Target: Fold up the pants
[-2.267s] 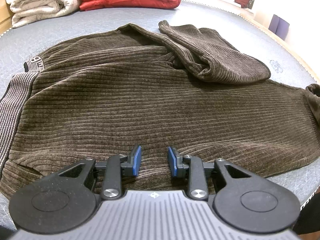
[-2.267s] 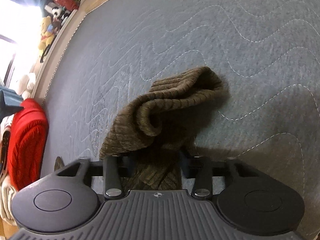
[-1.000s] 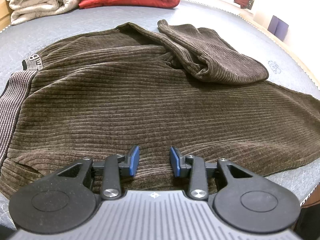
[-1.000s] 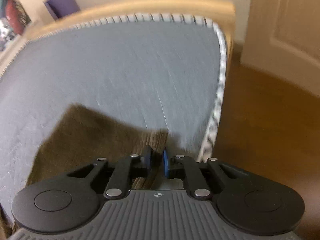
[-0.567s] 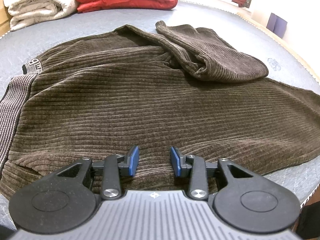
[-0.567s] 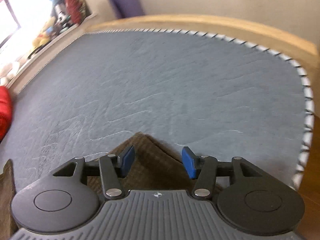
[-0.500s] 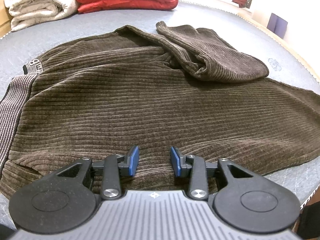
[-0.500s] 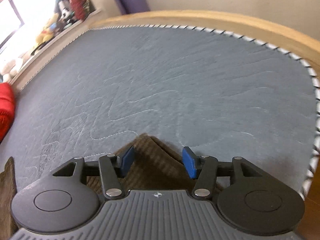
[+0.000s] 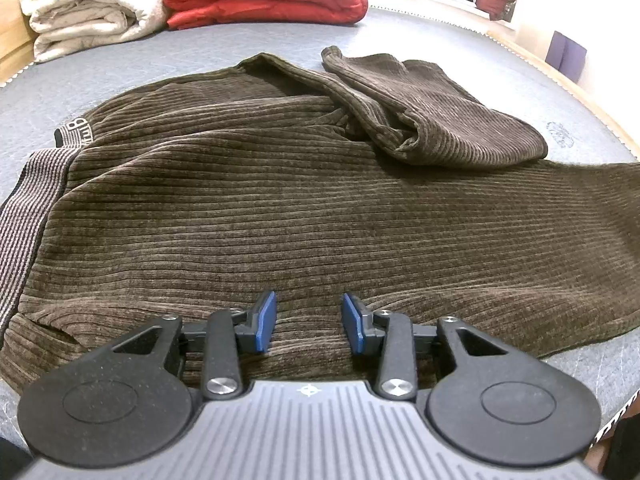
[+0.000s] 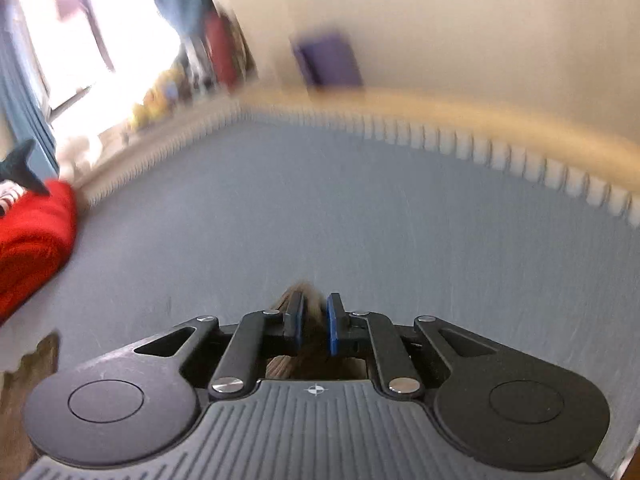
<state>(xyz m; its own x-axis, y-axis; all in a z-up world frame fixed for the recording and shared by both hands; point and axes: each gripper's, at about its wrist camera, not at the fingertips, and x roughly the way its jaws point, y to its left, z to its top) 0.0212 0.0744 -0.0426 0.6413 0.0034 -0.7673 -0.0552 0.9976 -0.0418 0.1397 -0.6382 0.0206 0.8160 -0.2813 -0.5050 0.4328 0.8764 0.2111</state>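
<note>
Since the earlier frames the left view has barely changed: the left tongs [image 9: 308, 322] hang spread and empty, angled down just over the near edge of the pants [image 9: 320, 216], which lie across the bed [image 9: 520, 92] with one leg doubled back on top. In the right view the camera has swung up toward the wall, and the right tongs [image 10: 313, 322], spread a moment ago, now pinch a corner of brown cloth. To fold well, carry that hem low and steady toward the waistband, and anchor with the left.
</note>
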